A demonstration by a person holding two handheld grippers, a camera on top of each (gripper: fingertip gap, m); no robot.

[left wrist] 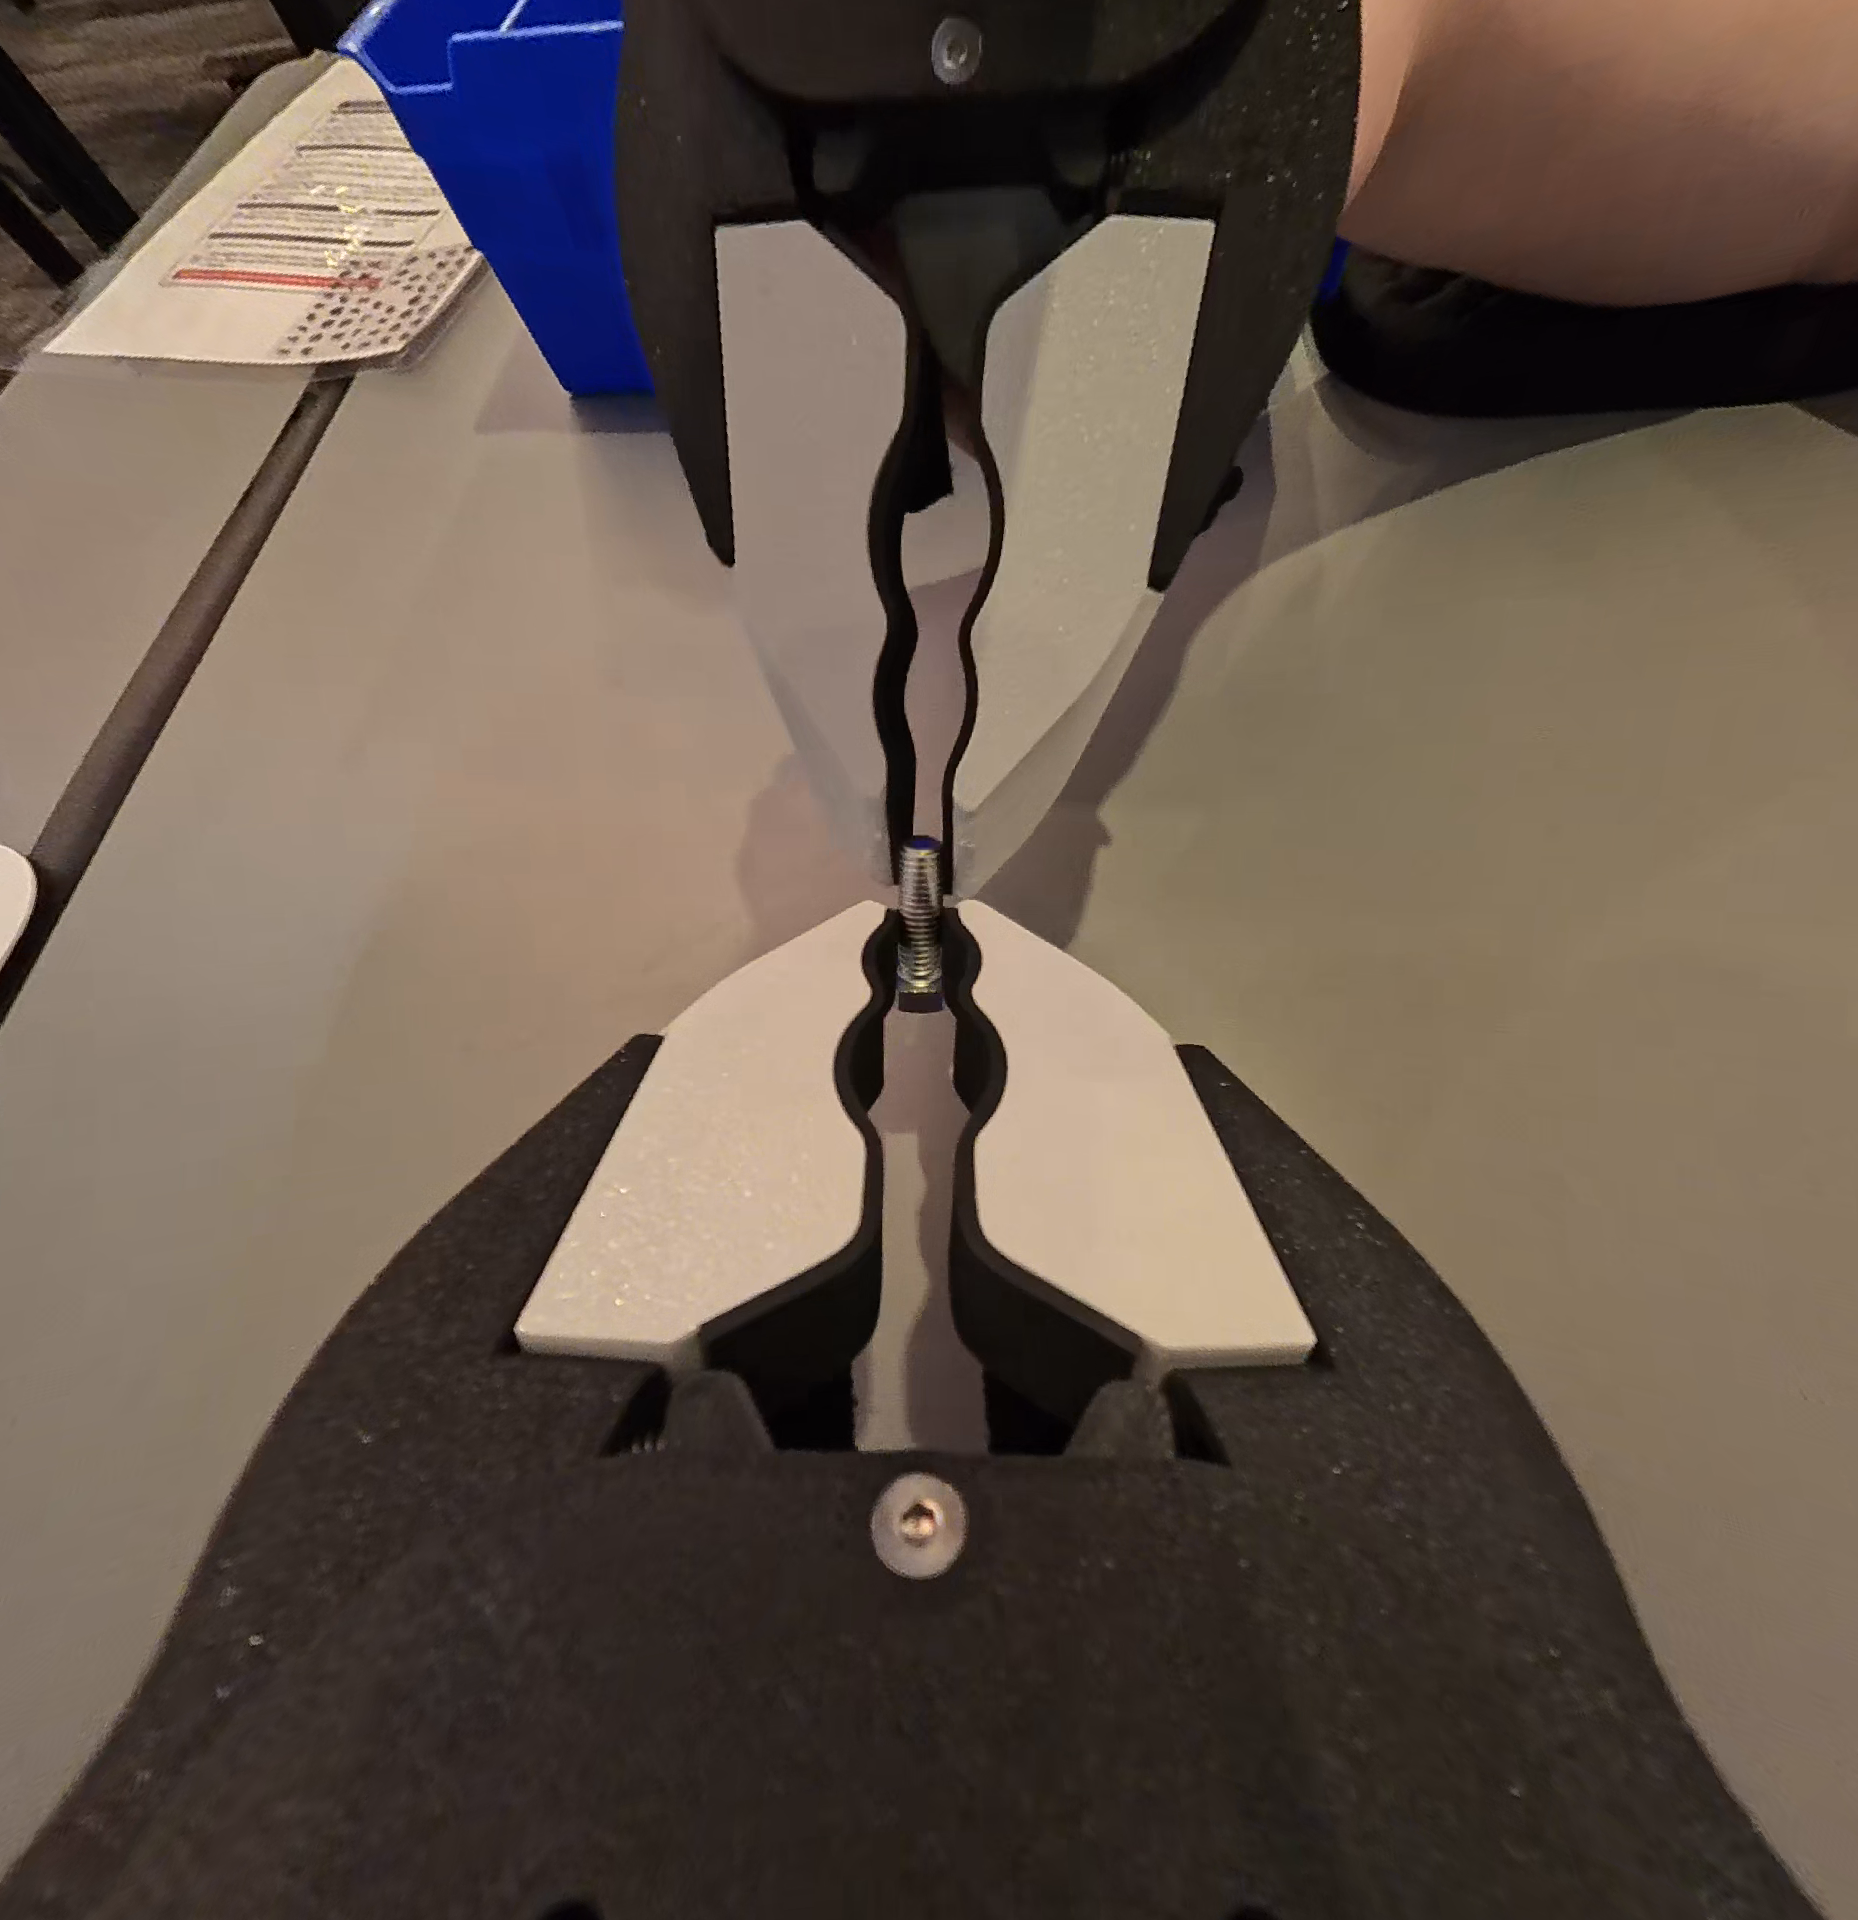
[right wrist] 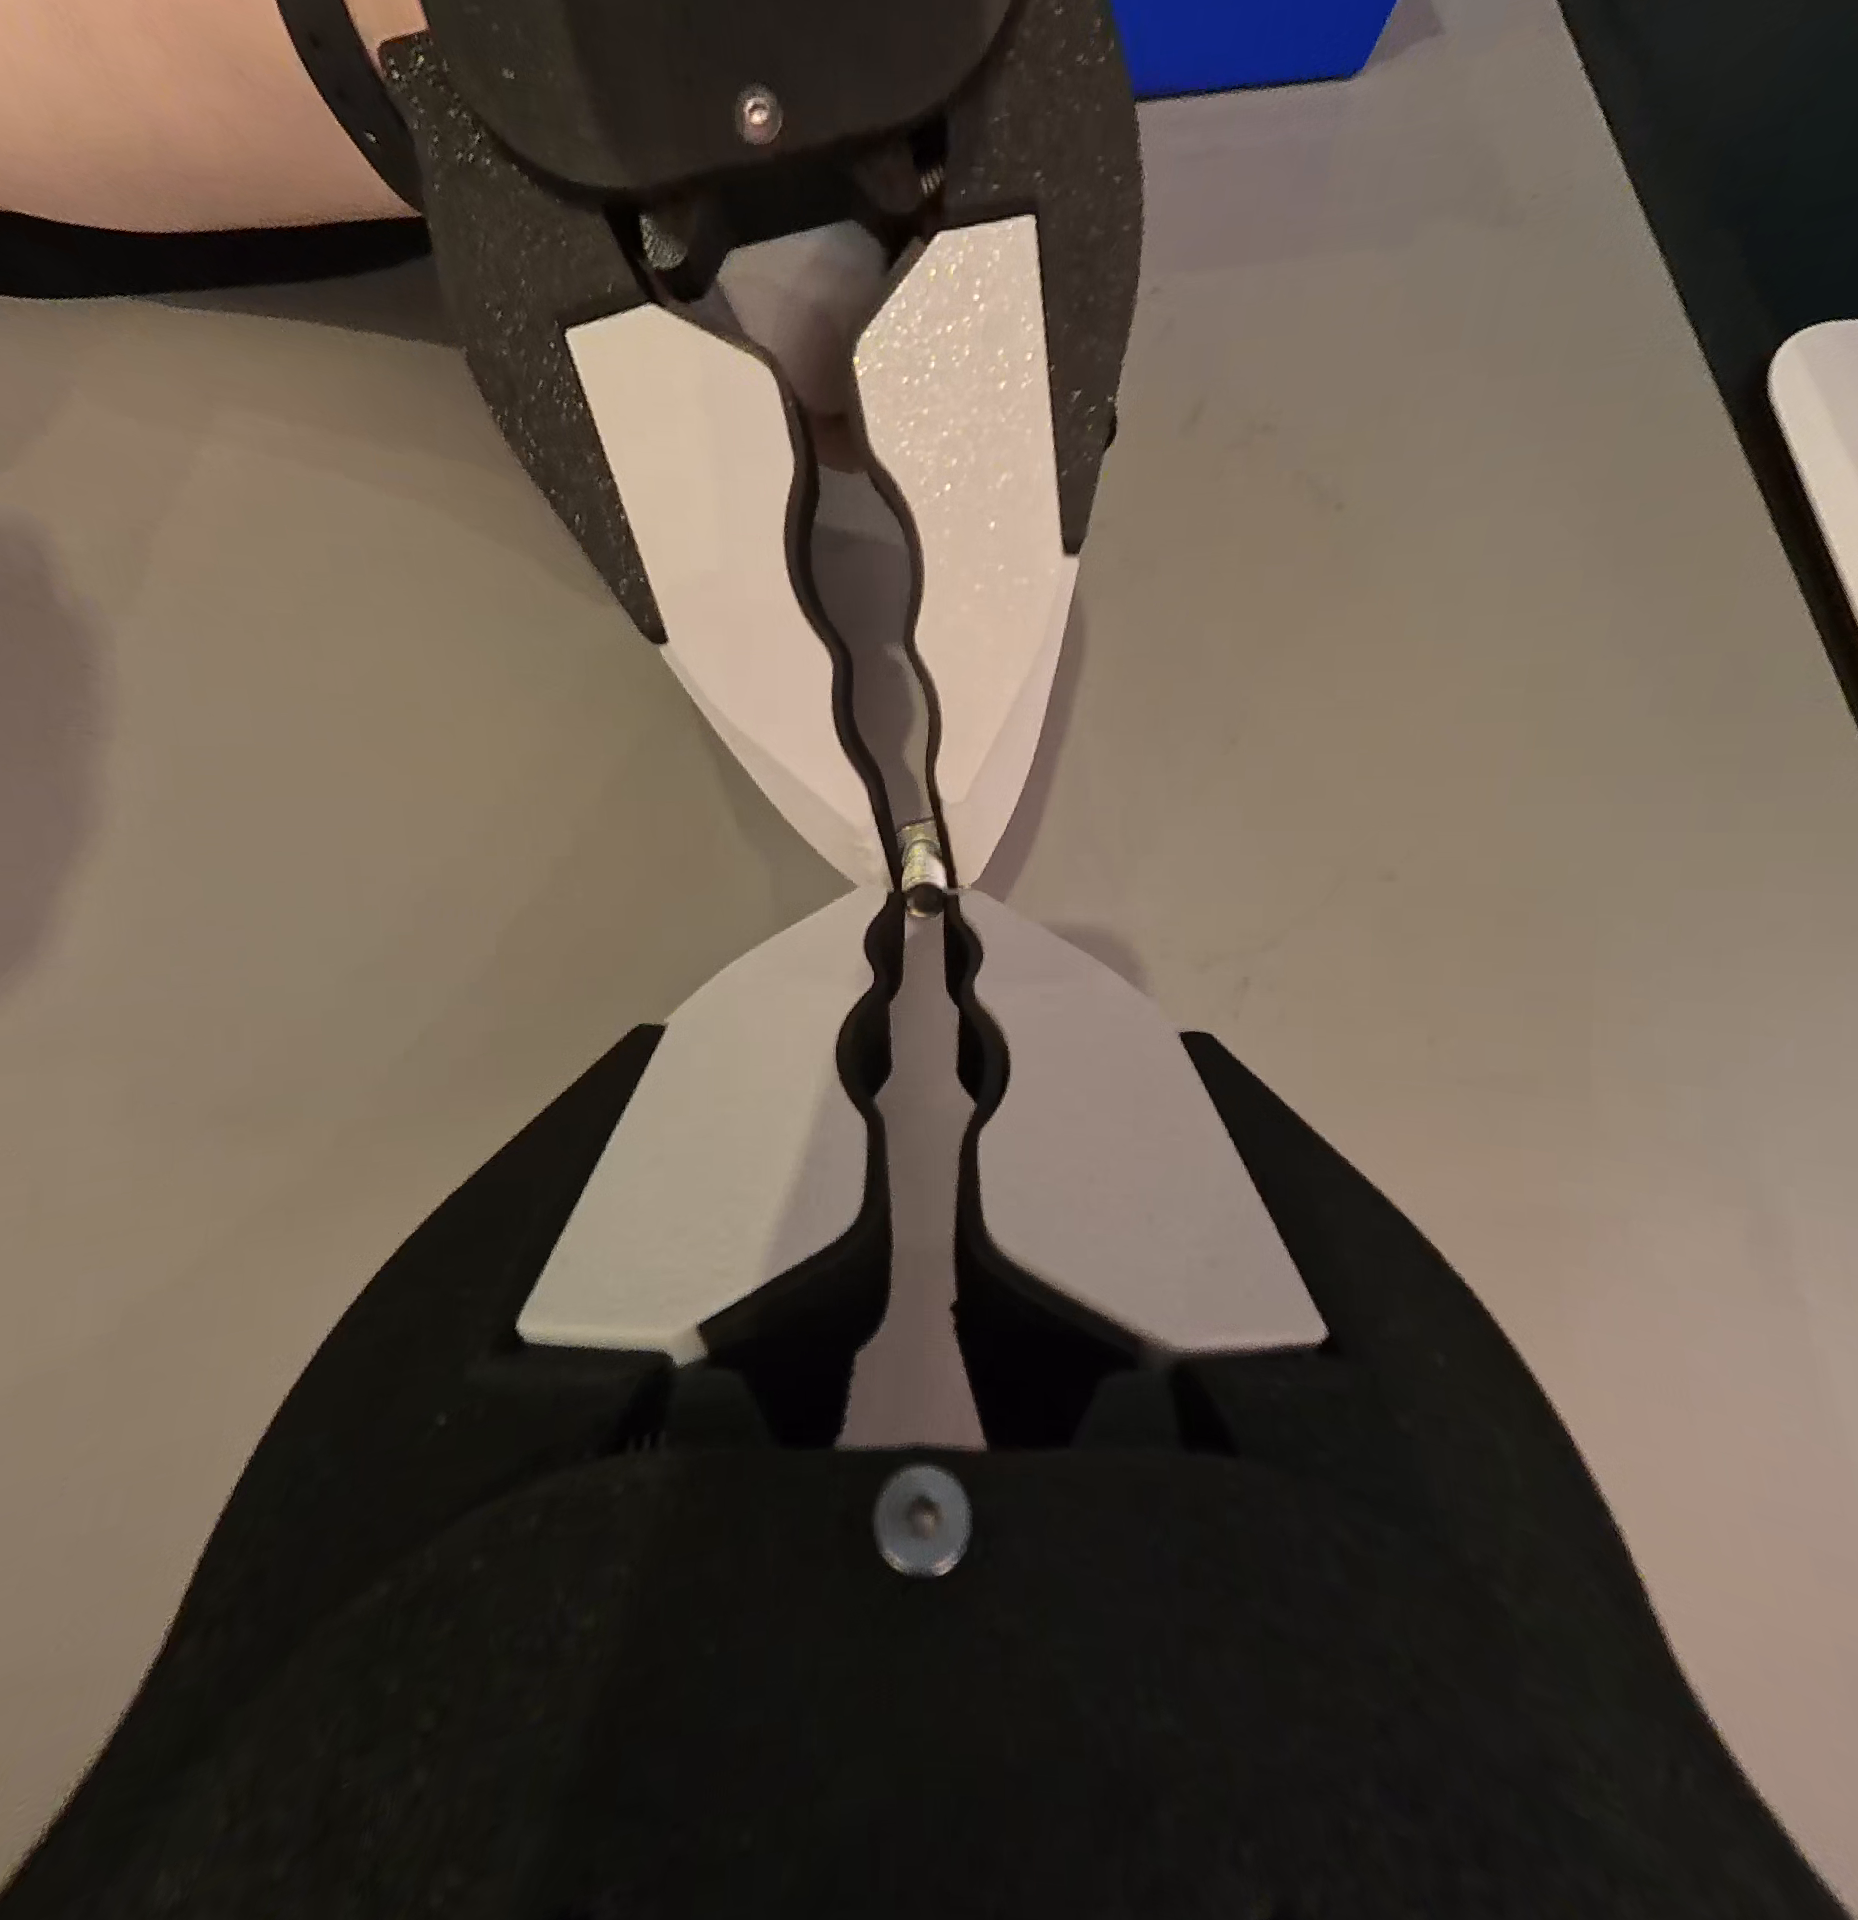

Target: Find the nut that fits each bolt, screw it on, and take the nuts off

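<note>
Over the grey table (left wrist: 1424, 935) the two claws meet tip to tip, pointing straight at each other, with a small threaded bolt (left wrist: 920, 920) bridging the gap between them.

From the left wrist view, the left claw (left wrist: 920, 935) is nearly closed and has the bolt's head end pinched in the first notch of its wavy black pads, the hex head (left wrist: 917, 995) sitting just inside the tips. The threaded shaft sticks forward out of it and its far end, which has a bit of blue on it, sits right at the tips of the right claw (left wrist: 920, 847). That one is also pulled in narrow around the bolt end, though I can't tell from here if there's a nut in there.

Same story in the right wrist view: the right claw (right wrist: 920, 914) is down to a thin slit, with the bolt (right wrist: 920, 868) end-on right at its tips, and the left claw (right wrist: 914, 831) opposite clamped on it. Can't say for sure whether the right tips actually grip it or just touch.

Farther back there's a blue bin (left wrist: 530, 197) on the table and a printed sheet (left wrist: 312, 229) beside it at the table's left edge. A person's forearm (left wrist: 1631, 145) rests behind the right claw.
</note>
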